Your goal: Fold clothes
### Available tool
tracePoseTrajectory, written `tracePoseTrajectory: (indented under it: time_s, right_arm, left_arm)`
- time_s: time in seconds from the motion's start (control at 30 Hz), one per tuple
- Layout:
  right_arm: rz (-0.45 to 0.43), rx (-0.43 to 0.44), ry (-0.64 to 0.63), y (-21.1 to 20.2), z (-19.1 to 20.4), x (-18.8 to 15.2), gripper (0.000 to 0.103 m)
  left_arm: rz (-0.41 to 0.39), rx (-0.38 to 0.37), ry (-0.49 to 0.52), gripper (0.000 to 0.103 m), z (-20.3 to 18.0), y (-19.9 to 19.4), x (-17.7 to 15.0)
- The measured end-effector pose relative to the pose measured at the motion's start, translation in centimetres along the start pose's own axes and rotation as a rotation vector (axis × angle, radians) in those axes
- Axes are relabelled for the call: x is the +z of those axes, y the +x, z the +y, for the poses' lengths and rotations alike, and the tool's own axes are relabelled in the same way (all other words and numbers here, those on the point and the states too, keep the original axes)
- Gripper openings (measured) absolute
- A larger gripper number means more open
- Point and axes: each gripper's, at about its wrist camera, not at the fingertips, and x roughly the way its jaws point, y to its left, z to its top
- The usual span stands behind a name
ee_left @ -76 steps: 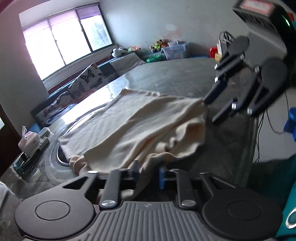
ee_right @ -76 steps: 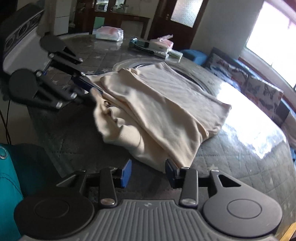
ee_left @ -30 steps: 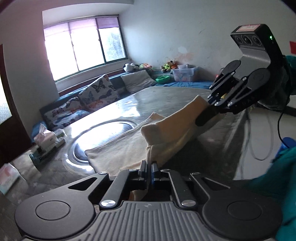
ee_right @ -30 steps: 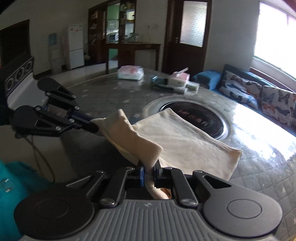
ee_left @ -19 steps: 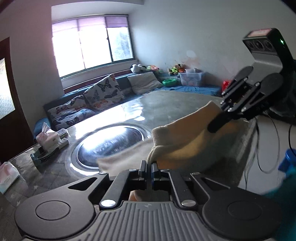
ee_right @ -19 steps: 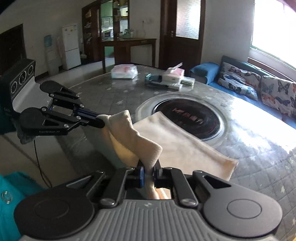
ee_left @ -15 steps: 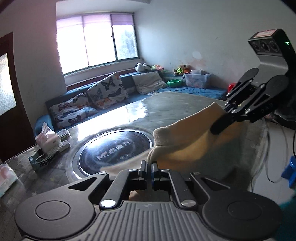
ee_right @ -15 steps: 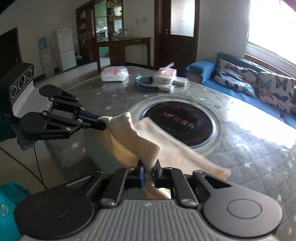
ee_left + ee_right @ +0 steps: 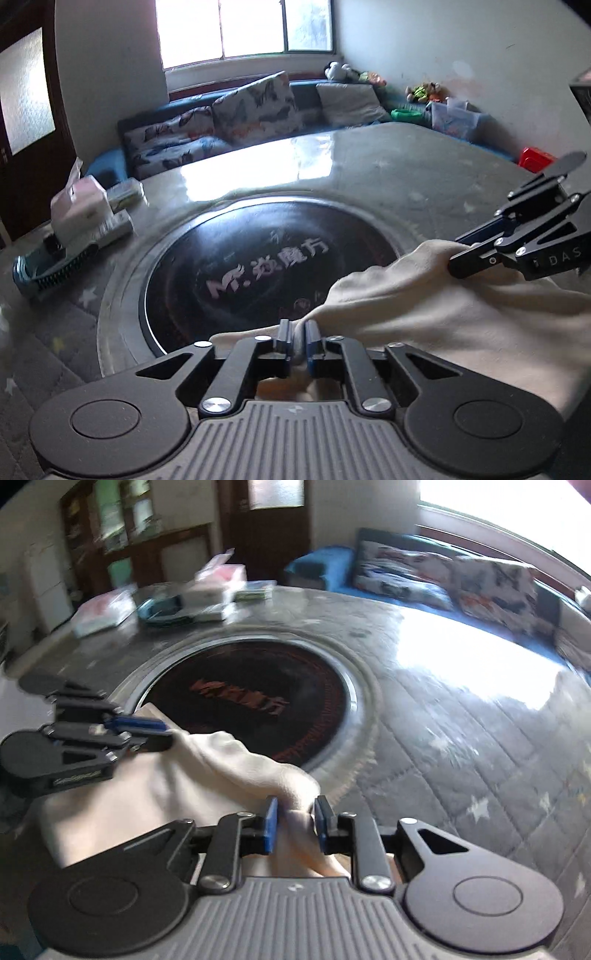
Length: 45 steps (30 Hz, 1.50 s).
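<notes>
While both tongs clamp the cream, soft knit garment (image 9: 436, 317), its gripped edge is stretched between them, low over the round grey quilted bench (image 9: 461, 738). The left tongs (image 9: 295, 341) pinch one bunched corner; the right tongs (image 9: 293, 823), jaws narrow, hold the other. Half a second ago the cloth still trailed across the dark circular glass inset (image 9: 266, 266); now the inset lies almost bare, the fabric drawn toward the near rim. In my judgement, the garment has been pulled back for re-laying, and the fold itself is not yet made.
</notes>
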Motion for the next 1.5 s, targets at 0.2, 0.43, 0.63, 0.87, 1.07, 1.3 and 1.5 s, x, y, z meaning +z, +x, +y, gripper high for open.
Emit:
tracePoseTrajectory:
  time_s: [0.2, 0.43, 0.63, 0.87, 1.07, 1.3, 1.5]
  right_arm:
    - [-0.07, -0.053, 0.025, -2.5, -0.2, -0.5, 0.021]
    - [-0.017, 0.011, 0.064, -0.5, 0.4, -0.2, 0.011]
    - [-0.057, 0.003, 0.084, -2.1, -1.0, -0.7, 0.01]
    - [-0.019, -0.015, 0.119, -6.0, -3.3, -4.0, 0.014]
    - [-0.023, 0.033, 0.154, -7.3, -3.3, -6.6, 0.018]
    - [-0.048, 0.104, 0.255, -5.3, -4.0, -7.2, 0.023]
    - [-0.067, 0.152, 0.338, -4.2, -5.1, -7.5, 0.032]
  left_arm:
    - [-0.017, -0.036, -0.039, 0.017, -0.4, -2.4, 1.1]
    - [0.01, -0.112, -0.052, 0.014, -2.5, -1.7, 1.6]
    - [0.053, -0.104, -0.063, 0.015, -2.6, -0.2, 1.2]
    - [0.019, -0.098, -0.039, 0.015, -3.2, -1.5, 1.3]
    - [-0.004, -0.148, -0.006, 0.015, -5.1, -2.8, 1.2]
    - [0.017, -0.162, 0.019, 0.015, -6.8, -2.5, 0.5]
    - [0.002, -0.153, 0.027, 0.015, -6.6, -3.1, 0.3]
